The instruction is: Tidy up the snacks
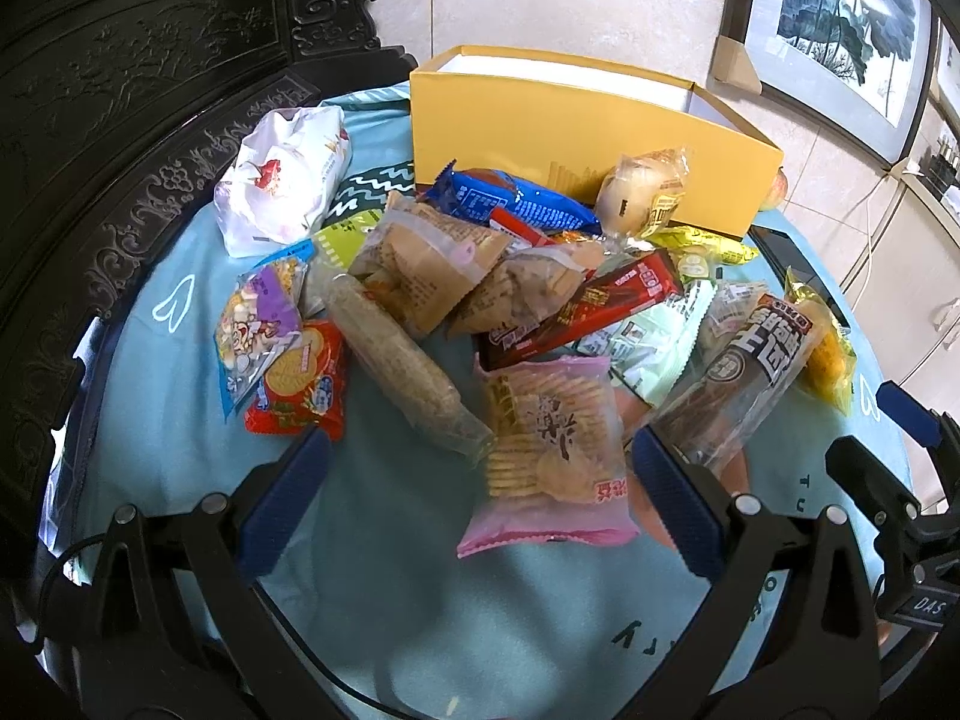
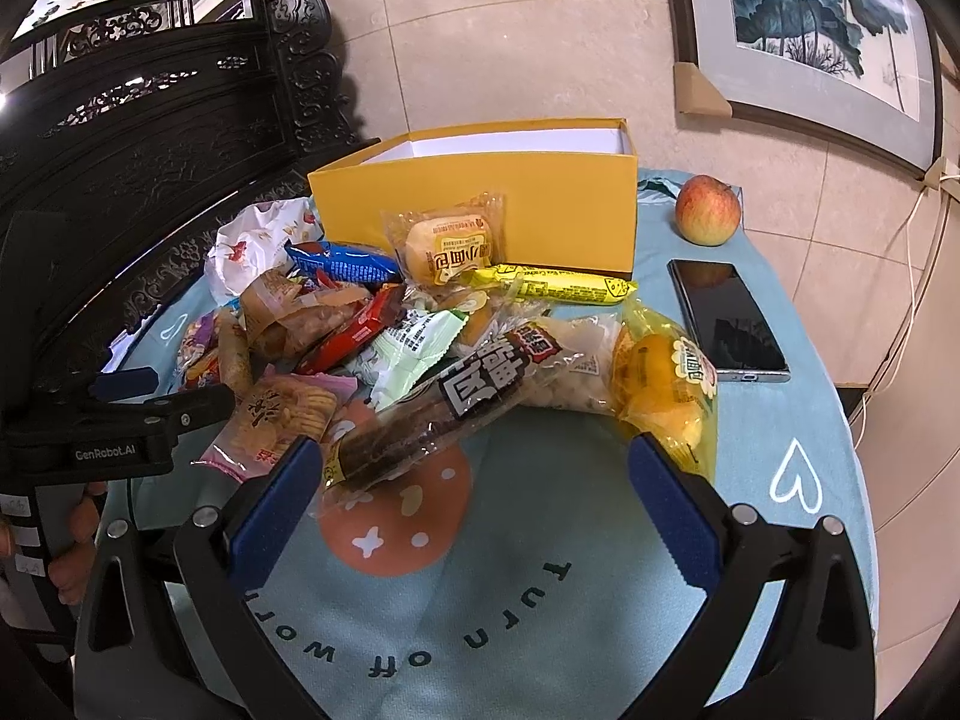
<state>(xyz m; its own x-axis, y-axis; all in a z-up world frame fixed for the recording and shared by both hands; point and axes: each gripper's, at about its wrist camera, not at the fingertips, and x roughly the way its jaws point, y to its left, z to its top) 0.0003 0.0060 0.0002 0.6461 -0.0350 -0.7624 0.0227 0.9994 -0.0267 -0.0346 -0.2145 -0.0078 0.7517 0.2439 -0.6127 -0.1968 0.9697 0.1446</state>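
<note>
While nothing has yet been packed, a round table under a pale blue printed cloth (image 2: 780, 420) is seen carrying an open yellow cardboard box (image 2: 510, 204) at its far edge; a heap of wrapped snacks (image 1: 510, 300) is spread between box and near edge; a long clear-and-black biscuit pack (image 2: 456, 402) is laid with its long axis running diagonally, its near end just ahead of the right gripper (image 2: 471, 498), which is spread wide and empty; the left gripper (image 1: 480, 510), likewise released, is held around a pink cracker packet (image 1: 549, 450).
</note>
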